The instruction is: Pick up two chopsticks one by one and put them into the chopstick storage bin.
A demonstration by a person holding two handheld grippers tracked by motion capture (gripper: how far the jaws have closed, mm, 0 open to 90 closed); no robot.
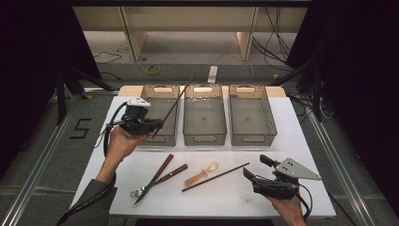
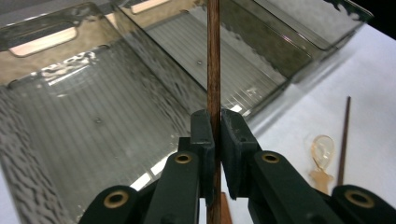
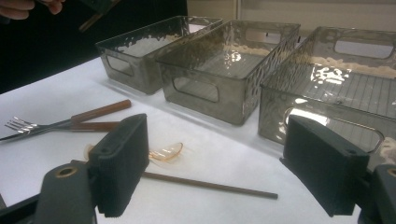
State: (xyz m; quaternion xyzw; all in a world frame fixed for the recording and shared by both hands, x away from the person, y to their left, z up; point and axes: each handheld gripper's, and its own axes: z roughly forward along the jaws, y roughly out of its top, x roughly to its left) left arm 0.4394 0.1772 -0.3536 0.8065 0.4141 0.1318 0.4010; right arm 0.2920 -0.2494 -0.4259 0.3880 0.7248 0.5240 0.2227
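Note:
My left gripper (image 1: 156, 125) is shut on a dark brown chopstick (image 1: 176, 102), held slanted above the left grey bin (image 1: 160, 139). In the left gripper view the chopstick (image 2: 213, 65) runs straight up between the closed jaws (image 2: 217, 135), with the left bin's ribbed floor (image 2: 93, 116) beneath. A second chopstick (image 1: 216, 176) lies on the white table beside an amber plastic spoon (image 1: 202, 174). My right gripper (image 1: 256, 166) rests at the table's front right, open. Its jaws (image 3: 219, 172) frame the second chopstick (image 3: 210, 185) and the spoon (image 3: 166, 152).
A middle bin (image 1: 204, 138) and a right bin (image 1: 254, 138) stand in a row with the left one, and nothing shows inside them. A fork (image 1: 140, 192) and a brown-handled knife (image 1: 162, 169) lie crossed at the front left. The table's front edge is close to my right gripper.

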